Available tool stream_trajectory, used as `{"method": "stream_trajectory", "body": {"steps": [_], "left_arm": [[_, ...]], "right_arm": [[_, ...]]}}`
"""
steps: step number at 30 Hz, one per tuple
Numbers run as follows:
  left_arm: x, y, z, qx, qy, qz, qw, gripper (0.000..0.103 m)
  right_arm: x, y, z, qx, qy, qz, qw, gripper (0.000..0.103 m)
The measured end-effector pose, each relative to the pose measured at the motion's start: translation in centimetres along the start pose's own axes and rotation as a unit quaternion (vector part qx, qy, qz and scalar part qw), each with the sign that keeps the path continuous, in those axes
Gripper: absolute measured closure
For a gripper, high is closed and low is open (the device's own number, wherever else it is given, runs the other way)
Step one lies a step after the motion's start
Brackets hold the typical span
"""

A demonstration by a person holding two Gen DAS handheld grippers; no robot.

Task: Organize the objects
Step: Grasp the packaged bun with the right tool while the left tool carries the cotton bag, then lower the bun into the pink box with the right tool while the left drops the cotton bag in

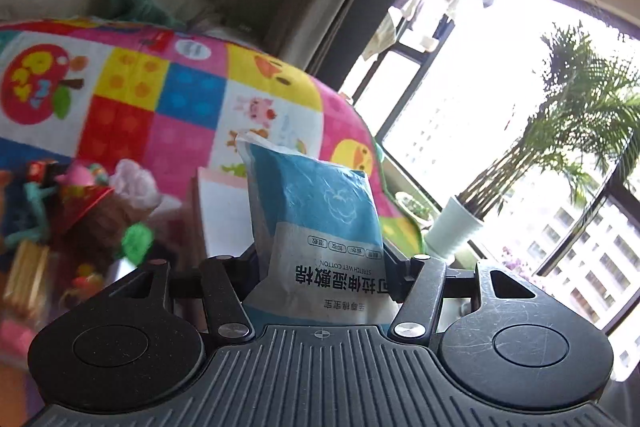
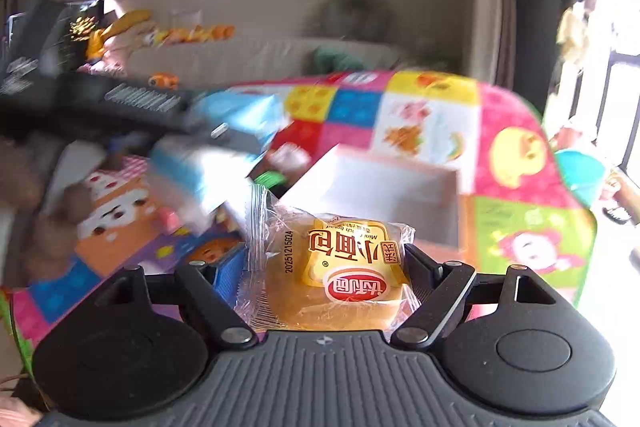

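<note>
Your left tool [image 1: 320, 259] grips the blue cotton-pad pouch [image 1: 316, 211], your right tool [image 2: 324, 263] the wrapped mini bread [image 2: 340, 267]; slick film may slip short of the box [image 2: 384, 187] at 12 o'clock.

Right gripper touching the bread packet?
Touching. Right wrist view: the right gripper has a finger pressed against each side of the bread packet, which is held up.

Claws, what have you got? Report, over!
Left claw shut on blue cotton pack. Right claw shut on mini bread. White box ahead, open, nothing blocking.
</note>
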State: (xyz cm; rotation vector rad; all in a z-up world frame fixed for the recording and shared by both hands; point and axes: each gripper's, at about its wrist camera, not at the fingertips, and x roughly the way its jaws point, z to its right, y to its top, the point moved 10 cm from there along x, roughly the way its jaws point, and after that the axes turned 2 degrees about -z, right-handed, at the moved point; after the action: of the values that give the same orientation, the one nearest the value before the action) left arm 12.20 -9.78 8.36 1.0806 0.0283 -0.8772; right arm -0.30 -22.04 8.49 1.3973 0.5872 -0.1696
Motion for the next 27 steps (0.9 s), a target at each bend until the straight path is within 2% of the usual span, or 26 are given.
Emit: {"method": "stream_trajectory", "body": {"steps": [3, 5, 6, 7, 9, 11, 13, 14, 15, 16, 17, 19, 20, 23, 24, 25, 27], "left_arm": [[6.1, -0.7, -2.0, 0.008, 0.060, -0.059, 0.9965, 0.041], [8.5, -2.9, -3.4, 0.032, 0.103, -0.108, 0.9883, 0.040], [8.2, -3.0, -3.2, 0.055, 0.100, -0.083, 0.9900, 0.036], [8.1, -3.1, -2.8, 0.078, 0.099, -0.077, 0.9890, 0.037], [7.9, -2.8, -2.2, 0.091, 0.085, -0.067, 0.9899, 0.038], [7.4, -1.4, -1.6, 0.096, 0.073, -0.022, 0.9924, 0.038], [6.8, 0.3, -1.0, 0.105, 0.071, 0.032, 0.9914, 0.038], [7.1, 0.4, -0.8, 0.114, 0.068, 0.029, 0.9908, 0.038], [7.8, 0.1, -0.6, 0.125, 0.065, 0.000, 0.9900, 0.038], [8.2, 0.0, -0.7, 0.124, 0.066, -0.015, 0.9899, 0.039], [7.8, 0.4, -1.0, 0.113, 0.067, -0.001, 0.9914, 0.040], [4.9, 2.3, -2.1, 0.071, 0.063, 0.073, 0.9928, 0.041], [3.4, 3.1, -2.6, 0.056, 0.062, 0.095, 0.9920, 0.041], [-1.0, 4.1, -4.7, 0.045, 0.079, 0.125, 0.9880, 0.042], [-2.3, 4.1, -5.6, 0.047, 0.090, 0.137, 0.9854, 0.041], [-4.1, 4.4, -7.1, 0.047, 0.114, 0.153, 0.9804, 0.041], [-6.5, 4.7, -10.2, 0.028, 0.156, 0.168, 0.9729, 0.041]], "right_arm": [[0.2, 0.5, 3.4, 0.011, -0.043, 0.006, 0.999, 0.022], [0.6, 1.3, 5.7, 0.028, -0.070, 0.010, 0.997, 0.022], [0.8, 1.7, 6.9, 0.037, -0.078, 0.013, 0.996, 0.022], [1.2, 2.2, 7.9, 0.043, -0.084, 0.015, 0.995, 0.022], [2.3, 3.1, 9.0, 0.051, -0.095, 0.016, 0.994, 0.022], [4.1, 4.2, 9.6, 0.059, -0.099, 0.015, 0.993, 0.022], [6.4, 5.5, 9.9, 0.068, -0.101, 0.013, 0.993, 0.022], [7.3, 6.0, 10.0, 0.072, -0.102, 0.012, 0.992, 0.022], [8.2, 6.5, 10.1, 0.079, -0.101, 0.011, 0.992, 0.022], [9.0, 6.8, 10.2, 0.088, -0.098, 0.011, 0.991, 0.022], [9.6, 7.1, 10.3, 0.096, -0.094, 0.010, 0.991, 0.022], [10.4, 7.4, 10.3, 0.111, -0.084, 0.008, 0.990, 0.022], [10.7, 7.5, 10.1, 0.112, -0.080, 0.009, 0.990, 0.022], [11.6, 7.7, 9.0, 0.097, -0.065, 0.015, 0.993, 0.018], [12.1, 7.7, 8.6, 0.095, -0.055, 0.014, 0.994, 0.010], [12.5, 7.6, 8.3, 0.097, -0.044, 0.012, 0.994, 0.000], [13.1, 7.3, 7.6, 0.099, -0.028, 0.007, 0.995, 0.000]]}}
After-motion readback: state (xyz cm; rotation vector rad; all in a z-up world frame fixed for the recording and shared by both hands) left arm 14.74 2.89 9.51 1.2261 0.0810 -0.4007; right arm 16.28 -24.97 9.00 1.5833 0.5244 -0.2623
